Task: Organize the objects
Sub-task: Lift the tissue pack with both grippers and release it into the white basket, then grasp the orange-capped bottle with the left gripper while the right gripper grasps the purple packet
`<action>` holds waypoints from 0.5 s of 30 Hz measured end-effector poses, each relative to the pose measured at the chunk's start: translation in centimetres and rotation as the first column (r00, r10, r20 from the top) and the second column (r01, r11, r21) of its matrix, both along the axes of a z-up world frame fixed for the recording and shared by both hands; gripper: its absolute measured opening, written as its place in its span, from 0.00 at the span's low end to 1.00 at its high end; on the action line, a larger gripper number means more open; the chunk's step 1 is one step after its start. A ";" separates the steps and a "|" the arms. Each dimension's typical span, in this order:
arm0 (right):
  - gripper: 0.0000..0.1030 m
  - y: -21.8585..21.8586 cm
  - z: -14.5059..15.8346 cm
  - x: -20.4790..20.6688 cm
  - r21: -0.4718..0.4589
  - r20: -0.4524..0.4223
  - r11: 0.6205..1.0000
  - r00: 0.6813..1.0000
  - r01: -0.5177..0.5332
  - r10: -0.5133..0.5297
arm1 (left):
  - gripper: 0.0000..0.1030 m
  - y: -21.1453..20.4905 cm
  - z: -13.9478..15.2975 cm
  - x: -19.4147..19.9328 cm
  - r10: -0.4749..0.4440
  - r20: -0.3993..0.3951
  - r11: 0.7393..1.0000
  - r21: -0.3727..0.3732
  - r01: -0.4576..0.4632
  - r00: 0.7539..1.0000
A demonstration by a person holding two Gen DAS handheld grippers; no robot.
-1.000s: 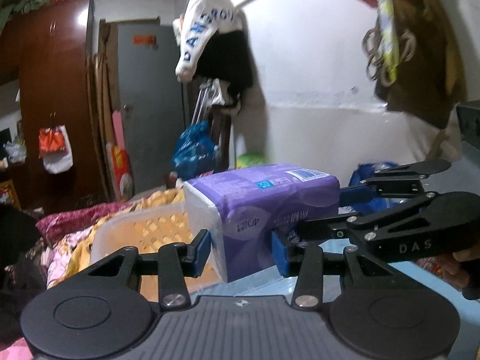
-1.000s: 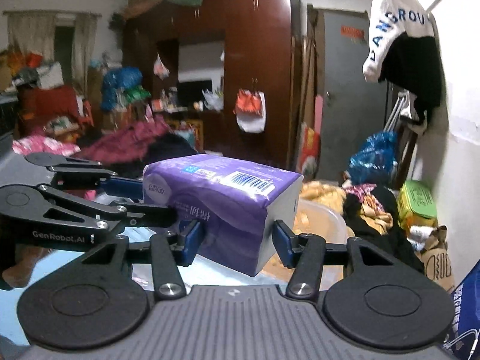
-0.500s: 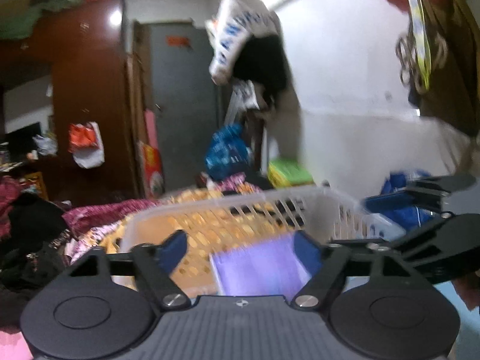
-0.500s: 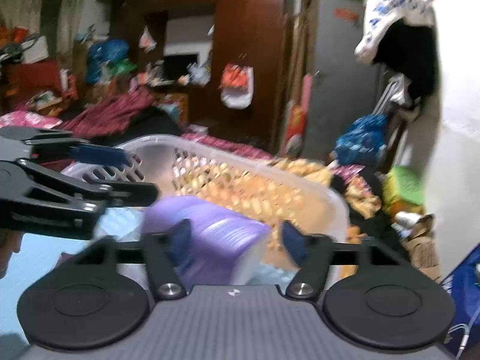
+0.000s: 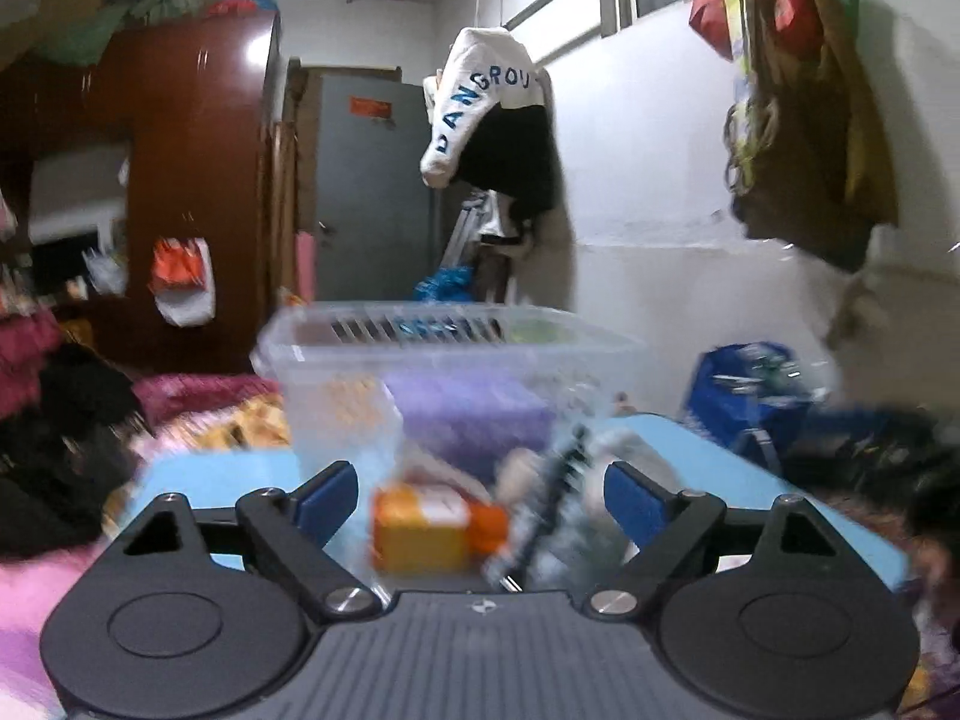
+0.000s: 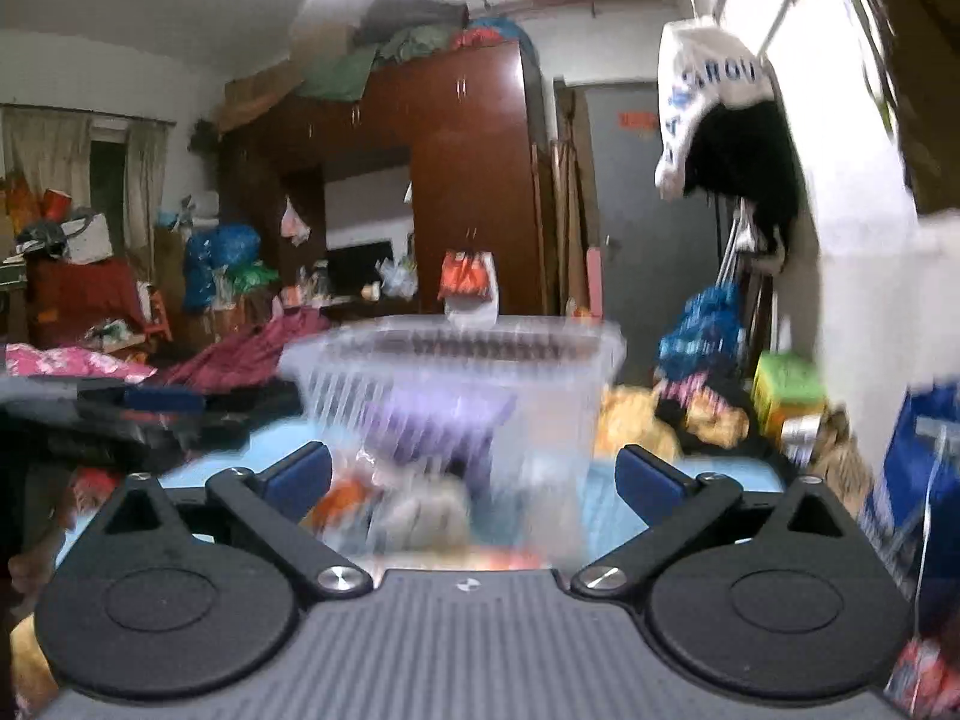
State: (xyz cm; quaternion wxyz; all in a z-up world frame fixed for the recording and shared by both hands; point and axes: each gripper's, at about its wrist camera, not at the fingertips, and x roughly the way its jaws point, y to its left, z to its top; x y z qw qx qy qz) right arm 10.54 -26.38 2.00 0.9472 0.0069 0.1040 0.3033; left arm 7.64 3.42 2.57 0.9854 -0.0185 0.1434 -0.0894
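The purple tissue pack lies inside the clear plastic basket on the light blue table; it also shows through the basket wall in the right wrist view. My left gripper is open and empty, back from the basket. An orange packet and a blurred dark and white item lie between its fingers' line of sight. My right gripper is open and empty, facing the basket. Blurred small items lie before it.
A white wall runs along the right with hanging clothes and bags. A blue bag stands past the table. A dark wardrobe and piles of clothes fill the room behind. The left gripper shows at the right wrist view's left edge.
Both grippers let go of the purple tissue pack into the basket, opened wide and pulled back toward me. The pack now rests inside the basket.
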 end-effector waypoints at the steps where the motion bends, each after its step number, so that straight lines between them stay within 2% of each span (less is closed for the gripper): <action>1: 1.00 -0.6 -1.2 -0.4 0.023 -0.026 1.000 1.000 -0.007 0.008 | 0.89 0.2 -0.5 -0.1 -0.010 -0.011 1.000 -0.028 0.010 1.000; 4: 1.00 -0.9 -2.8 1.0 0.059 -0.136 0.997 0.989 -0.043 0.051 | 0.89 0.5 -2.2 0.2 -0.023 -0.049 0.997 -0.069 0.019 0.999; 7: 1.00 -0.9 -2.9 2.3 0.067 -0.170 0.998 0.985 -0.019 0.031 | 0.88 0.3 -3.2 0.3 -0.033 -0.068 0.996 -0.084 0.027 0.997; 10: 1.00 -1.4 -2.3 2.8 0.070 -0.167 0.998 0.986 -0.010 0.022 | 0.87 0.0 -3.5 0.4 -0.022 -0.076 0.997 -0.070 0.016 0.997; 13: 1.00 -1.7 -1.7 3.1 0.062 -0.142 0.998 0.990 0.001 0.008 | 0.86 0.1 -3.7 0.6 -0.033 -0.083 0.995 -0.092 0.025 0.996; 15: 1.00 -2.3 -2.7 2.5 0.076 -0.155 0.997 0.988 0.011 0.001 | 0.86 -0.1 -3.9 0.6 -0.045 -0.083 0.995 -0.097 0.037 0.996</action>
